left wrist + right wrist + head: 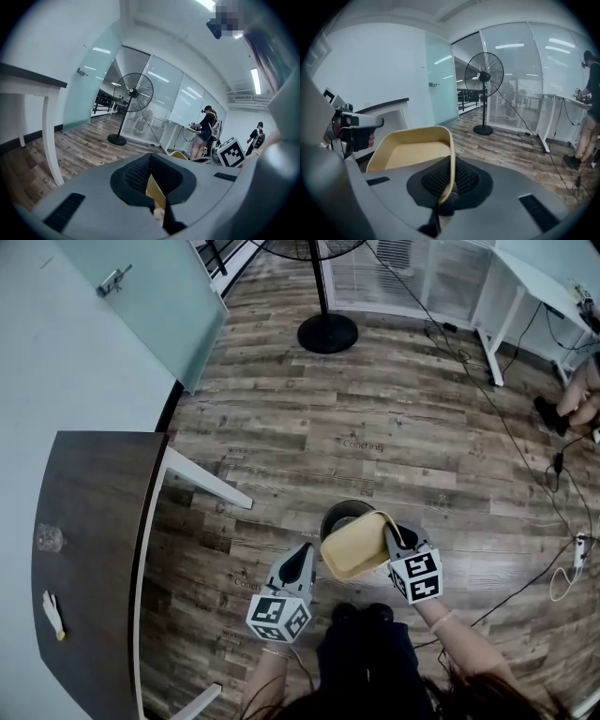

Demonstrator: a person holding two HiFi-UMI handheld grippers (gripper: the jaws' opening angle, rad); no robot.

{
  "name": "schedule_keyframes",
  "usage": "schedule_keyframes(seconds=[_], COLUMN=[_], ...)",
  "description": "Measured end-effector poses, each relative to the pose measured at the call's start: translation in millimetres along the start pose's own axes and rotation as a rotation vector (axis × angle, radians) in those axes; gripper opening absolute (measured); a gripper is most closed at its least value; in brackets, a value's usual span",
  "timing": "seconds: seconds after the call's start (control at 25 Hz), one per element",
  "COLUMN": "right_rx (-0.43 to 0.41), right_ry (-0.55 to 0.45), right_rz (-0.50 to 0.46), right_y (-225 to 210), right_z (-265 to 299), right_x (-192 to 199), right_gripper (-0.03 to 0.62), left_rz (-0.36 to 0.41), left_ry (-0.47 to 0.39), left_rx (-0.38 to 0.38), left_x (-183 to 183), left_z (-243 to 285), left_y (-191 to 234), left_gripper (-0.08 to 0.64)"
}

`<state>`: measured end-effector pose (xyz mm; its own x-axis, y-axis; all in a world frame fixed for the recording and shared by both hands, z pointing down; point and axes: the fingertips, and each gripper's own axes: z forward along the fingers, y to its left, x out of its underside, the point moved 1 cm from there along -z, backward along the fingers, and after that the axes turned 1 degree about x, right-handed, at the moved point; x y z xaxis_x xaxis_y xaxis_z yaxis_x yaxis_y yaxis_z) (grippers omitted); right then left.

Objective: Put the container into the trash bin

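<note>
Head view looks steeply down on a wood-plank floor (403, 427), the biggest thing I have here, with a dark tabletop (94, 521) along the picture's left and a frosted glass door (150, 296) beyond its far corner. A standing fan's round base (327, 332) sits on the floor farther out. Close in front of the person's feet stands the dark, round trash bin (343, 514). The yellow container (356, 545) hangs tilted right over it and covers the near part of its mouth. The right gripper (392, 532) has the container by its right wall. In the right gripper view the jaws are clamped nearly together on that thin wall, one pad on each side, and the open tray faces left. The left gripper (304, 554) points at the container's left edge from just beside it. In the left gripper view its jaws stand a little apart and pinch nothing, with a yellow sliver showing through the gap. Near the tabletop's left edge I see a small clear glass (49, 538) and, closer to the near corner, a tiny white and yellow item (53, 613).
</note>
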<state>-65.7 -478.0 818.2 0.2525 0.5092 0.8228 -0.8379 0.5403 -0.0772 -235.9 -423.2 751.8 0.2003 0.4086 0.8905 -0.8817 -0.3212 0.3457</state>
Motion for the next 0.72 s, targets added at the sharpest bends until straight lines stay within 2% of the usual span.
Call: schedule_keyframes(seconds=[0.48,0.72], right_rx=[-0.013,-0.005], right_ry=[0.075,0.122], right_rz=[-0.050,-0.122], right_y=[-6.8,-19.0], right_z=[97.9,141.3], right_x=[82.5,127.8], right_gripper=[0.009,0.011], left_rz=[-0.036,-0.039], left_ry=[0.001,-0.031], left_rx=[-0.024,-0.039], left_x=[83.2,113.6], left_z=[44.9,62.8], left_y=[57.1,73.6], left_gripper=[0.020,0.020])
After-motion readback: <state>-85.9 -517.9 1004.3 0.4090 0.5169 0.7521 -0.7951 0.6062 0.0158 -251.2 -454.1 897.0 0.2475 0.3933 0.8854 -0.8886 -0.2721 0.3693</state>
